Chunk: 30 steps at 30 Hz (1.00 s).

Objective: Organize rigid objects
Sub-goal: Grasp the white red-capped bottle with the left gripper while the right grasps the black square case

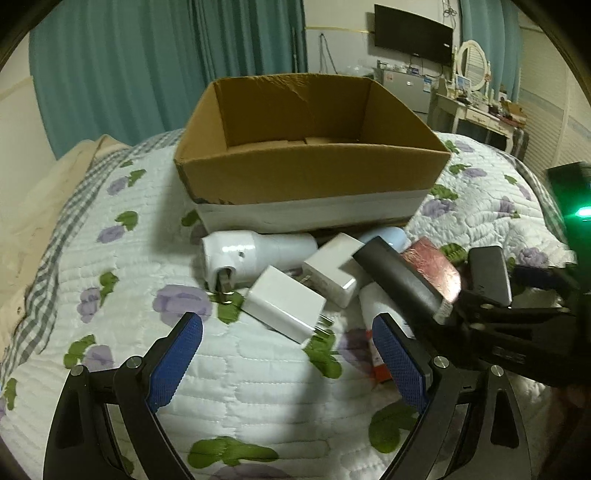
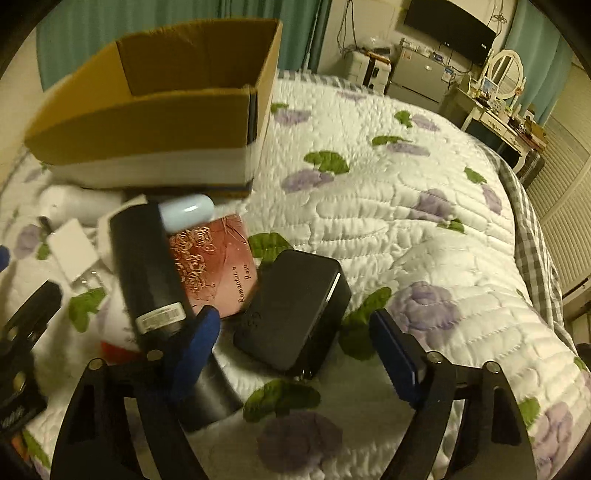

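An open cardboard box (image 1: 310, 173) stands on the quilted bed; it also shows in the right wrist view (image 2: 147, 122). In front of it lies a pile: a white bottle (image 1: 255, 256), two white chargers (image 1: 284, 302) (image 1: 334, 273), a black cylinder (image 1: 399, 280) (image 2: 147, 273), a pink box (image 1: 432, 266) (image 2: 218, 262), a pale blue capsule (image 2: 186, 216) and a black charger (image 2: 291, 310). My left gripper (image 1: 288, 334) is open, just short of the near white charger. My right gripper (image 2: 295, 336) is open, its fingers on either side of the black charger.
The flowered quilt (image 2: 406, 206) stretches to the right. A beige pillow (image 1: 40, 206) lies at the left. Teal curtains, a wall TV (image 1: 413, 35) and a dressing table (image 1: 476, 107) stand behind the bed.
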Available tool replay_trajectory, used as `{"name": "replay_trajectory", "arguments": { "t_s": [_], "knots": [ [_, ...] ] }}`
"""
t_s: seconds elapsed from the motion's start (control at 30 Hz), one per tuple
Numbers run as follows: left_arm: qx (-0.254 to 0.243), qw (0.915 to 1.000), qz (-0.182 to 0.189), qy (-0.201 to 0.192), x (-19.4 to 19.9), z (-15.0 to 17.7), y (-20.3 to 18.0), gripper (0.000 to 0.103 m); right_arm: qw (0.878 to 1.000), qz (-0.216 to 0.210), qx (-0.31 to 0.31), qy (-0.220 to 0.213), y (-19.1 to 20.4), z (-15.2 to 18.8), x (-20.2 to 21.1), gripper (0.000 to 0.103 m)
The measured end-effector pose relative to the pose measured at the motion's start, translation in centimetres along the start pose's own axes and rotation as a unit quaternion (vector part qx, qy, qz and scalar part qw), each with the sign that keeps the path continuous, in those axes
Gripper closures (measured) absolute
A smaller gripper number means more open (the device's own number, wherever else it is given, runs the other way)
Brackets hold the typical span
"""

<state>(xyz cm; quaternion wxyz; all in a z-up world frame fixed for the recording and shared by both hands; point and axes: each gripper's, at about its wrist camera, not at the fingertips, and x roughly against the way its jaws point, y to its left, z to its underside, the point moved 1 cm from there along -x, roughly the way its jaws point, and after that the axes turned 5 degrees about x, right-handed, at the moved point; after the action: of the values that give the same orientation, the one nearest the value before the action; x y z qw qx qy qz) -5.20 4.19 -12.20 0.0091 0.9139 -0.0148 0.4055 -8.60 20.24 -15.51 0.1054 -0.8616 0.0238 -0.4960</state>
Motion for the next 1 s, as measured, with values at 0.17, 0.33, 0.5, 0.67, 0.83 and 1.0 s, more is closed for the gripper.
{"name": "replay_trajectory", "arguments": {
  "t_s": [0.17,0.33,0.5,0.67,0.83,1.0],
  "knots": [
    [-0.018,0.9991,0.032,0.022,-0.3,0.6,-1.7,0.010,1.000,-0.011,-0.009,-0.004,-0.2,0.5,0.3,0.046],
    [-0.062,0.9970,0.029,0.037,-1.0,1.2,-4.3,0.016,0.999,-0.022,-0.025,-0.038,-1.1,0.6,3.1,0.059],
    [-0.076,0.9938,0.039,0.071,-3.2,1.4,-6.1,0.037,0.997,-0.043,-0.029,-0.050,-1.3,0.3,4.0,0.060],
    [-0.075,0.9921,0.031,0.096,-5.9,0.9,-6.7,0.039,0.997,-0.049,-0.030,-0.048,-1.6,0.4,3.5,0.060],
    [-0.062,0.9929,0.051,0.088,-4.7,0.6,-6.3,0.065,0.997,-0.055,-0.029,-0.049,-1.7,0.4,3.4,0.061],
    [-0.038,0.9929,0.076,0.083,-1.8,0.7,-4.4,0.066,0.996,-0.060,-0.018,-0.070,-1.7,0.6,5.4,0.061]
  ]
}}
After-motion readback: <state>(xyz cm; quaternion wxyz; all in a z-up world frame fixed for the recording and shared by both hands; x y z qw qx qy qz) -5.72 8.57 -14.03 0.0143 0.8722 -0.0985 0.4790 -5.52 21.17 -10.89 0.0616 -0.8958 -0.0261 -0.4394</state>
